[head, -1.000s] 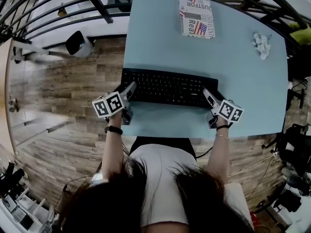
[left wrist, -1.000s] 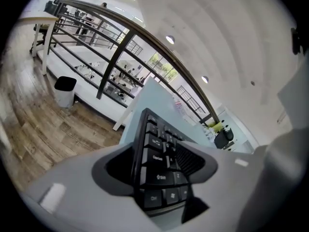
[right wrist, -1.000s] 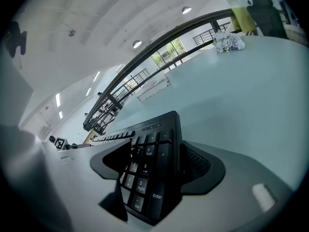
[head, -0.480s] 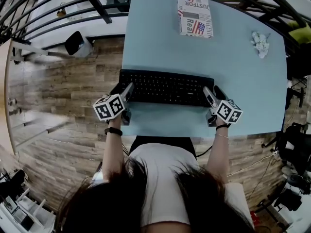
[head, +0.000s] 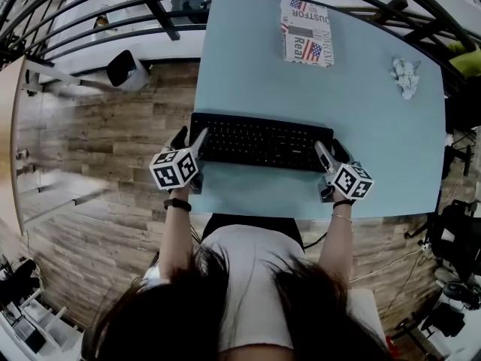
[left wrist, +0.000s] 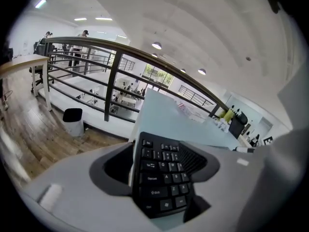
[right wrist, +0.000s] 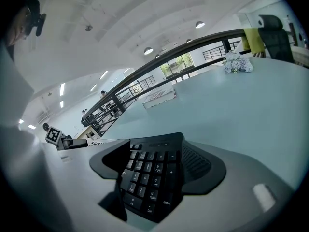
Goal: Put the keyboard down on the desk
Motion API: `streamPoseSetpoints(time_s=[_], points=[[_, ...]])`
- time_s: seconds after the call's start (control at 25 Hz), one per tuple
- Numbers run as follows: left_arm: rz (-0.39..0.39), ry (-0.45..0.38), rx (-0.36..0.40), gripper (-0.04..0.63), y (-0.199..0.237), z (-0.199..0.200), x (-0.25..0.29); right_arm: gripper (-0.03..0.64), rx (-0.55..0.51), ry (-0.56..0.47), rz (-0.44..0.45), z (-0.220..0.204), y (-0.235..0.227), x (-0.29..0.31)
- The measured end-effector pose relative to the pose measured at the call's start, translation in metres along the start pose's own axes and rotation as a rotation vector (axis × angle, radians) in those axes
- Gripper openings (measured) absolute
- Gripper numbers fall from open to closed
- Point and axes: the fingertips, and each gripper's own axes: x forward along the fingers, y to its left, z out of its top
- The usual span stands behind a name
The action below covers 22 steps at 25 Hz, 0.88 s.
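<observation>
A black keyboard (head: pixel 259 140) lies lengthwise across the near part of the pale blue desk (head: pixel 376 119), close to its front edge. My left gripper (head: pixel 192 135) is shut on the keyboard's left end, with the keys (left wrist: pixel 161 178) showing between its jaws. My right gripper (head: pixel 328 147) is shut on the right end, over the number pad (right wrist: pixel 152 175). In both gripper views, desk surface shows just below the keyboard. Whether the keyboard rests fully on the desk cannot be told.
A printed booklet (head: pixel 307 32) lies at the desk's far edge and a white crumpled clump (head: pixel 404 75) at the far right. Dark railings (head: pixel 150 6) run behind the desk. A black bin (head: pixel 120 68) stands on the wooden floor to the left.
The keyboard has gone from steeply tilted to nearly level between the jaws and sits a little further from the desk's front edge. Both grippers stay on its ends.
</observation>
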Motion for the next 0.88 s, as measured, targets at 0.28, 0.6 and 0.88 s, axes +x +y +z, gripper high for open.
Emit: streamPoseSetpoints(time_s=[0.28,0.6,0.88], points=[[-0.036,-0.027,0.025,0.327,-0.018,0.01,-0.001,0.307,-0.011,-0.028,-0.004,0.005,0.002,-0.006],[-0.064,-0.073,0.071,0.326,-0.042,0.027,-0.013,0.307,-0.054,-0.07,0.013,0.022,0.016,-0.02],[-0.084,-0.142,0.117,0.326,-0.065,0.05,-0.03,0.304,-0.159,-0.114,0.055,0.048,0.04,-0.03]])
